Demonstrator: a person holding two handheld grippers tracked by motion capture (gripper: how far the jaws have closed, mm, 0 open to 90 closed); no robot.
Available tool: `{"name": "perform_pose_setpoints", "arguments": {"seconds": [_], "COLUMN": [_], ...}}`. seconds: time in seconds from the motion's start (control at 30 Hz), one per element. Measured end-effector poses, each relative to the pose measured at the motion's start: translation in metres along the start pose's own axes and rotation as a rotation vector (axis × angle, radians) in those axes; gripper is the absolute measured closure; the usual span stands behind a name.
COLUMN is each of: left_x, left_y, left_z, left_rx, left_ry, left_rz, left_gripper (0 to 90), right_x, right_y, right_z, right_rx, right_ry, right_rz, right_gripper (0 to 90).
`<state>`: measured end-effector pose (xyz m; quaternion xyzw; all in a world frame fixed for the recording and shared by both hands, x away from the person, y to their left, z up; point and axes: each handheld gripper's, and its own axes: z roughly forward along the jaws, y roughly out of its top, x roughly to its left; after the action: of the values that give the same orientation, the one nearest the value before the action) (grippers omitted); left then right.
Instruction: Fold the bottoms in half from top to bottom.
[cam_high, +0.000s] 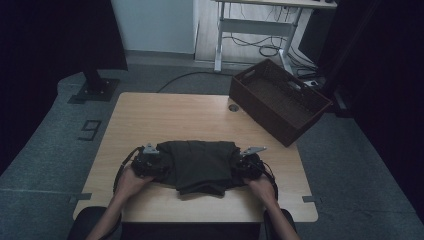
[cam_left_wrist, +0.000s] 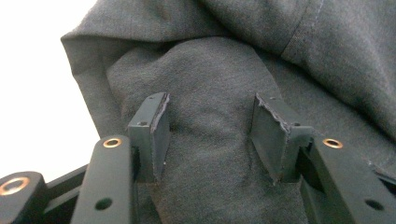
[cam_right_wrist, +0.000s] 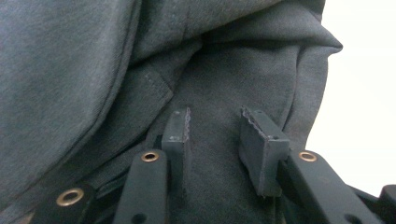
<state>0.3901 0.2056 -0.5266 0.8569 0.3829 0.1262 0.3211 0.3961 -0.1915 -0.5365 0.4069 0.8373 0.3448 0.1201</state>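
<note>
The left tool (cam_high: 150, 165) sits at the garment's (cam_high: 200, 165) 9 o'clock edge, its jaws partly spread. In the left gripper view a bulge of dark grey cloth (cam_left_wrist: 210, 140) lies between the pads (cam_left_wrist: 156, 135), which stand on either side of it; whether they actually pinch the fabric cannot be told. The right tool (cam_high: 243, 163) sits at the garment's 3 o'clock edge, jaws likewise partly spread and somewhat narrower. In the right gripper view a ridge of the same cloth (cam_right_wrist: 215, 154) runs between its pads (cam_right_wrist: 180, 140), close on both sides, and again a firm pinch cannot be told. A hand (cam_high: 131, 181) holds the left tool from 6 o'clock.

The garment lies bunched and folded on the wooden surface (cam_high: 165, 115), near its 6 o'clock edge, between the two tools. A brown woven basket (cam_high: 280, 100) stands at the surface's 2 o'clock corner, well apart from the garment.
</note>
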Motion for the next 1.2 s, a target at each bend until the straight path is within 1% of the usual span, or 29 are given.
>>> {"name": "perform_pose_setpoints", "arguments": {"seconds": [0.1, 0.17, 0.2, 0.23, 0.27, 0.3, 0.33, 0.37, 0.4, 0.43, 0.47, 0.5, 0.57, 0.6, 0.63, 0.7, 0.73, 0.77, 0.83, 0.87, 0.93, 0.97, 1.03, 1.1, 1.17, 1.2], "left_x": [-0.008, -0.013, -0.017, -0.020, -0.025, -0.029, -0.029, -0.029, -0.026, -0.022, -0.019, -0.015, -0.010, -0.009, -0.009, -0.009, -0.009, -0.010, -0.012, -0.013, -0.017, -0.018, -0.018, -0.012, -0.003, 0.001], "left_y": [-0.003, -0.008, -0.011, -0.013, -0.015, -0.017, -0.017, -0.016, -0.013, -0.009, -0.003, 0.003, 0.015, 0.021, 0.026, 0.031, 0.031, 0.032, 0.030, 0.030, 0.032, 0.033, 0.037, 0.042, 0.048, 0.051], "left_z": [-0.003, -0.006, -0.009, -0.012, -0.015, -0.021, -0.024, -0.029, -0.033, -0.036, -0.037, -0.037, -0.033, -0.029, -0.024, -0.018, -0.018, -0.017, -0.021, -0.022, -0.024, -0.023, -0.019, -0.015, -0.008, -0.004], "left_rx": [0.016, 0.019, 0.027, 0.036, 0.051, 0.071, 0.068, 0.043, 0.009, -0.022, -0.039, -0.044, -0.034, -0.025, -0.013, -0.008, -0.008, -0.019, -0.044, -0.049, -0.059, -0.061, -0.066, -0.082, -0.098, -0.094], "left_ry": [0.025, 0.023, 0.013, 0.004, -0.011, -0.036, -0.051, -0.067, -0.062, -0.034, 0.001, 0.016, 0.021, 0.022, 0.008, -0.025, -0.025, -0.043, -0.070, -0.069, -0.056, -0.054, -0.033, -0.014, 0.002, 0.011], "left_rz": [0.010, 0.014, 0.010, 0.014, 0.029, 0.056, 0.064, 0.060, 0.053, 0.055, 0.064, 0.068, 0.093, 0.109, 0.113, 0.101, 0.101, 0.077, 0.054, 0.054, 0.067, 0.070, 0.061, 0.039, 0.006, -0.010], "left_gripper": [47.6, 47.8, 47.9, 47.9, 47.8, 47.8, 47.7, 47.7, 46.8, 44.6, 43.0, 41.4, 39.4, 38.0, 36.6, 35.8, 35.5, 35.7, 36.4, 36.3, 35.9, 35.4, 33.1, 30.9, 29.0, 28.5], "right_x": [0.005, 0.008, 0.010, 0.013, 0.015, 0.017, 0.018, 0.019, 0.019, 0.018, 0.016, 0.014, 0.009, 0.007, 0.006, 0.003, 0.002, 0.001, -0.001, -0.001, -0.001, 0.000, 0.000, -0.002, -0.005, -0.007], "right_y": [-0.003, -0.006, -0.009, -0.014, -0.016, -0.020, -0.022, -0.023, -0.023, -0.021, -0.018, -0.014, -0.002, 0.003, 0.009, 0.016, 0.019, 0.021, 0.021, 0.021, 0.020, 0.020, 0.021, 0.022, 0.025, 0.027], "right_z": [-0.003, -0.006, -0.009, -0.012, -0.015, -0.018, -0.022, -0.025, -0.028, -0.030, -0.033, -0.035, -0.036, -0.035, -0.034, -0.032, -0.034, -0.036, -0.042, -0.045, -0.045, -0.043, -0.038, -0.033, -0.030, -0.029], "right_rx": [0.014, 0.019, 0.019, 0.018, 0.020, 0.024, 0.040, 0.050, 0.055, 0.042, 0.018, -0.001, -0.025, -0.028, -0.031, -0.031, -0.043, -0.056, -0.084, -0.101, -0.109, -0.105, -0.107, -0.113, -0.139, -0.147], "right_ry": [0.005, 0.012, 0.018, 0.025, 0.031, 0.041, 0.054, 0.062, 0.067, 0.062, 0.048, 0.030, -0.007, -0.012, -0.015, -0.015, -0.023, -0.024, -0.009, -0.004, 0.003, 0.003, 0.002, 0.011, 0.002, -0.001], "right_rz": [-0.017, -0.024, -0.025, -0.028, -0.027, -0.024, -0.019, -0.017, -0.010, -0.005, -0.007, -0.012, -0.032, -0.042, -0.050, -0.060, -0.055, -0.047, -0.023, -0.010, -0.002, -0.004, 0.005, 0.028, 0.050, 0.060], "right_gripper": [64.1, 64.3, 64.3, 64.4, 64.3, 64.3, 64.1, 62.2, 57.8, 54.6, 52.6, 50.3, 46.2, 45.1, 44.0, 44.0, 44.0, 44.0, 43.9, 42.9, 41.0, 39.5, 36.3, 34.8, 31.9, 31.1]}}
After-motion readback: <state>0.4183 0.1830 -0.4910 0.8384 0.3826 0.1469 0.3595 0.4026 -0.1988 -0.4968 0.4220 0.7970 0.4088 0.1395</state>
